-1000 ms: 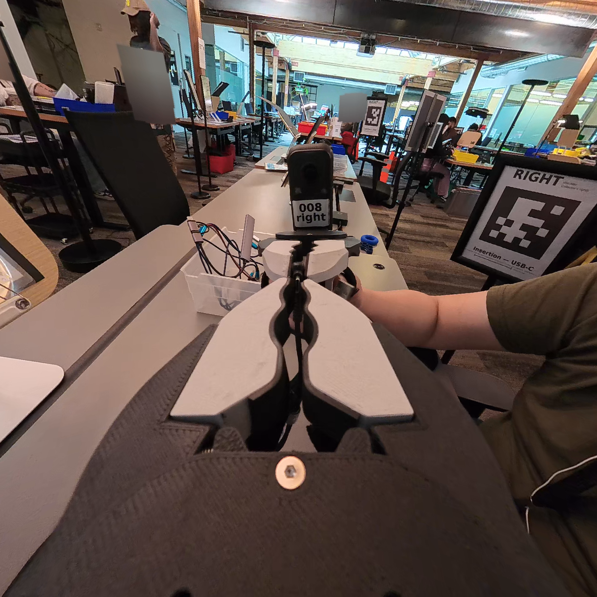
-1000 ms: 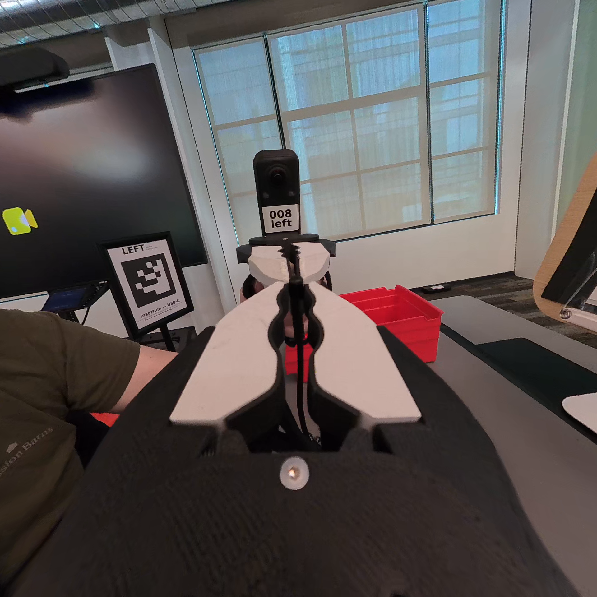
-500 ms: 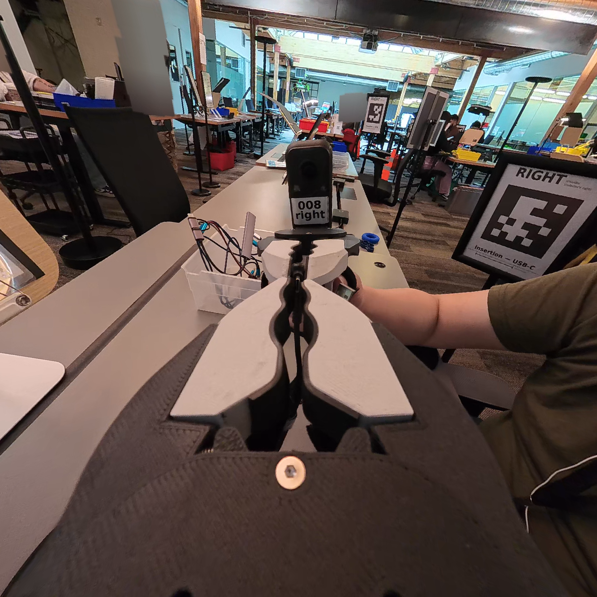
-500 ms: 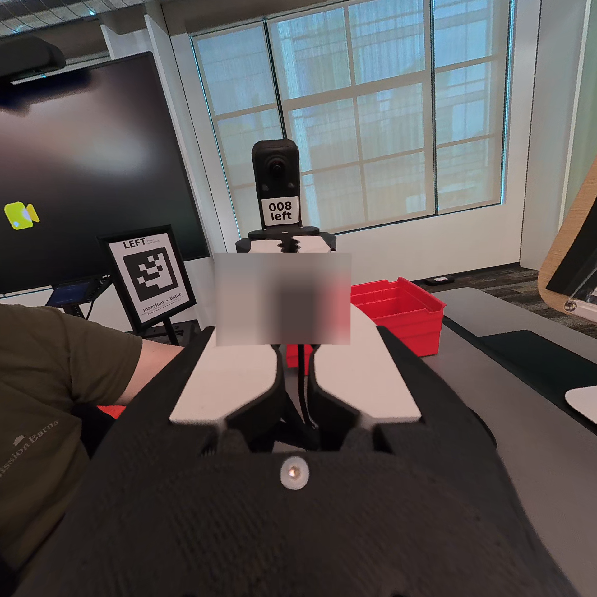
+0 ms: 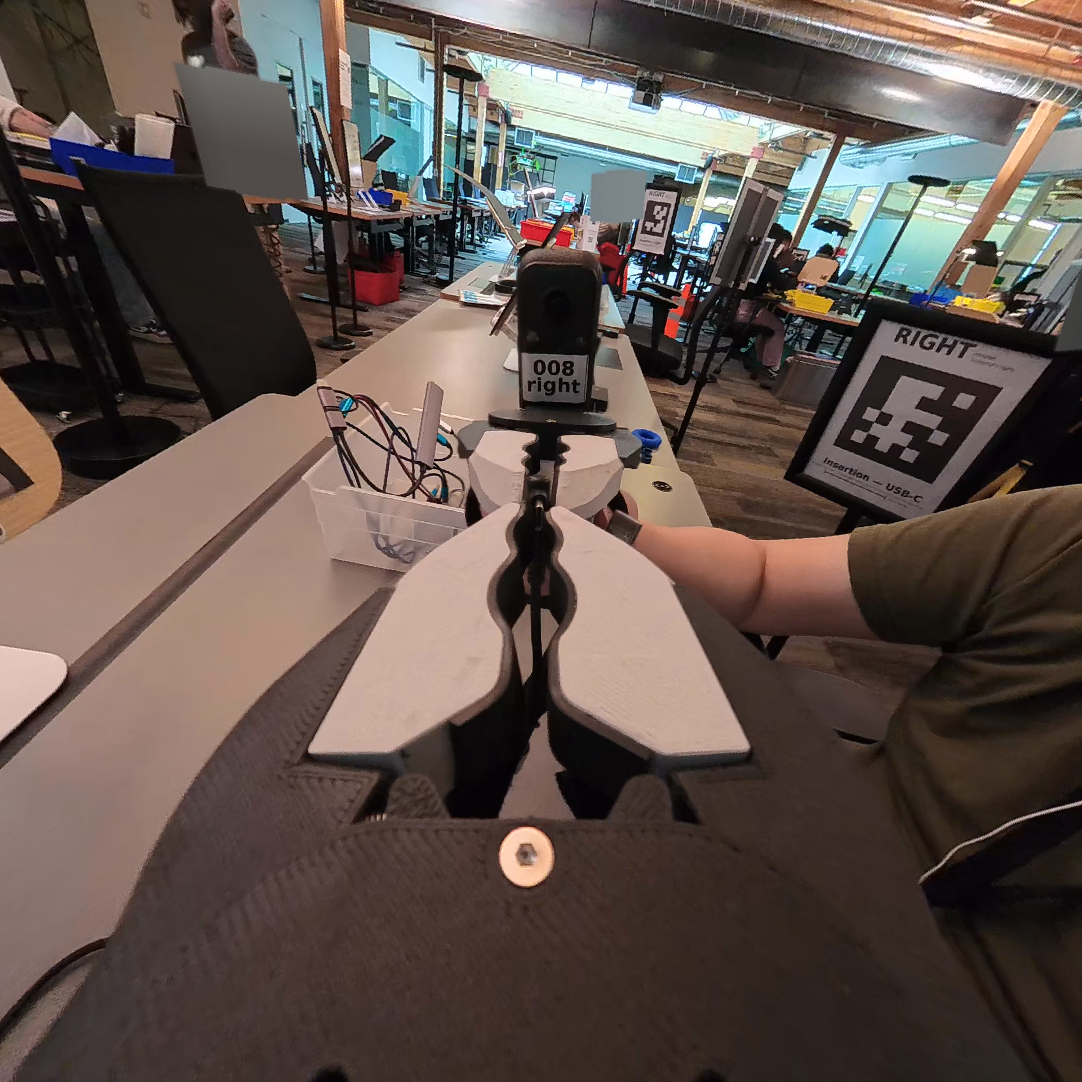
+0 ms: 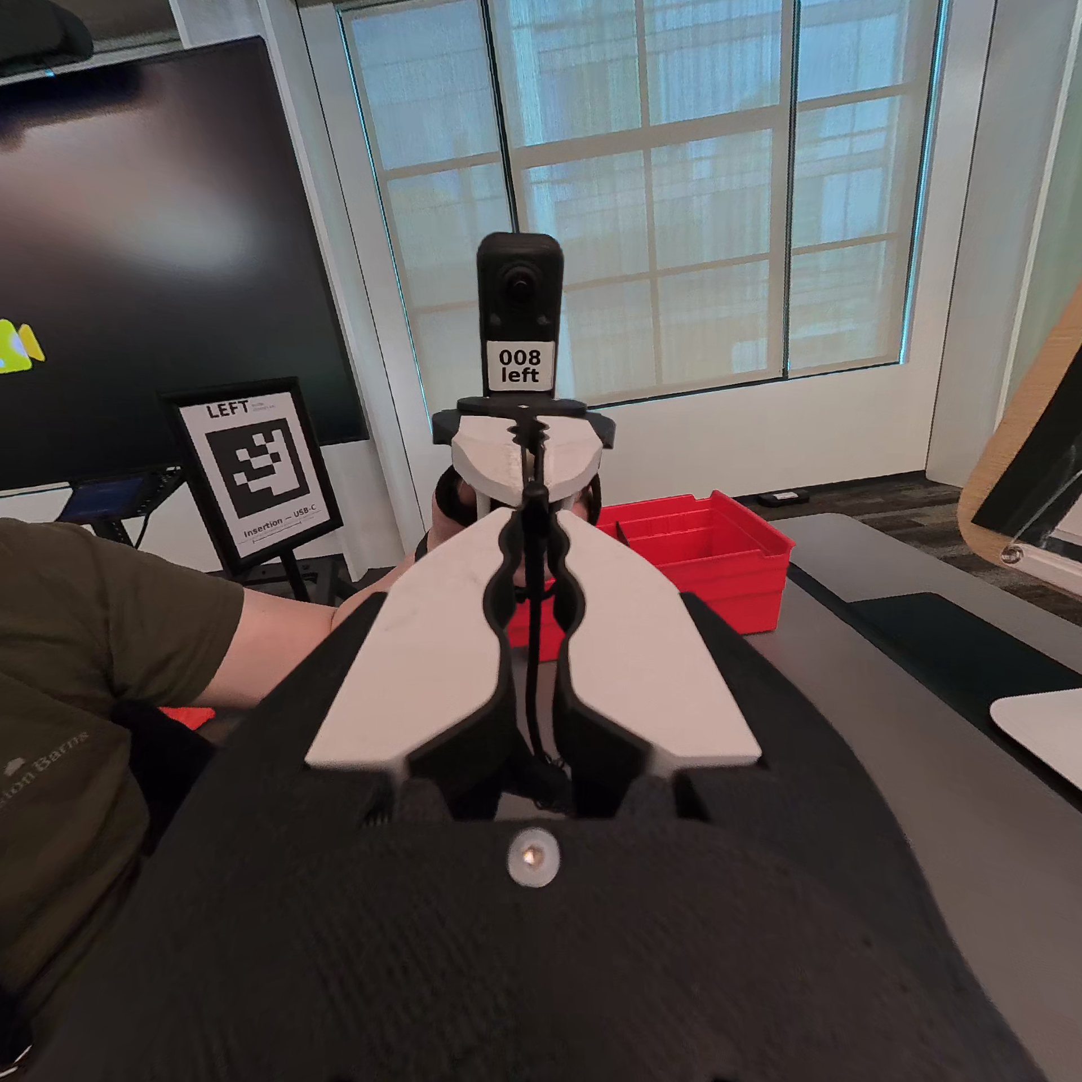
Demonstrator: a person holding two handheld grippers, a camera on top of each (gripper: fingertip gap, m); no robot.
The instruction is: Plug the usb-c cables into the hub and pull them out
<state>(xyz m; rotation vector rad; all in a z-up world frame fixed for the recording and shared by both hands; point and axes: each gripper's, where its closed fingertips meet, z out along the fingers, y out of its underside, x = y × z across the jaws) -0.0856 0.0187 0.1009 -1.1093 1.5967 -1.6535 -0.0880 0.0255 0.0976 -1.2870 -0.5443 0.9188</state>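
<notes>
Black cable lengthwise between left tool's fingers.

Bright daylight floods through the far window, ceiling lights glow overhead, wide-angle bending warps every edge, and the near foreground blurs slightly.

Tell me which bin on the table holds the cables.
The clear plastic bin, seen in the left wrist view, holds a tangle of cables. The red bin, in the right wrist view, shows only bare dividers.
</notes>
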